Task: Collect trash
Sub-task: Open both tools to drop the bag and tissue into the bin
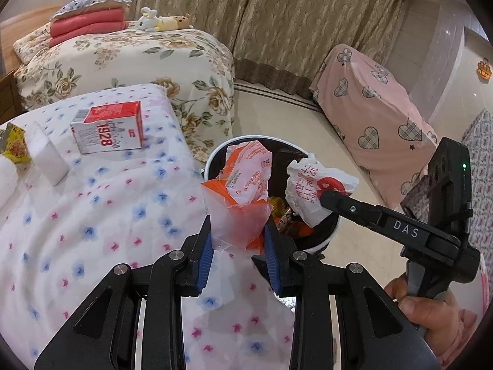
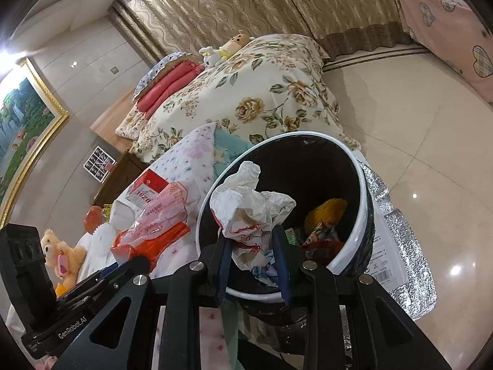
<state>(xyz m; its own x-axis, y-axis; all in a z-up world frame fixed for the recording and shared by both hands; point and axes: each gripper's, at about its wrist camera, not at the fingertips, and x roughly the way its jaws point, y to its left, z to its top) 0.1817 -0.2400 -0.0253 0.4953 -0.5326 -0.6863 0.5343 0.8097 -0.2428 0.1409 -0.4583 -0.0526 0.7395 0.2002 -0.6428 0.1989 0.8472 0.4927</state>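
Over the bin [image 1: 212, 157], the left gripper [image 1: 238, 240] pinches a light, soft orange wrapper [image 1: 243, 191] by its lower edge; the right gripper [image 2: 252, 262] clamps crumpled white paper [image 2: 246, 206], equally light.

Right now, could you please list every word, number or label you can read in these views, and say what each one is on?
"1928": red and white carton on the bed.
"DAS": right claw's black arm.
"GenRobot.AI": left claw's body.
Red print on the white wrapper: digits show, but too crumpled to read.
Print on the orange bag: too small.
Barcode label beside the bin: too small.
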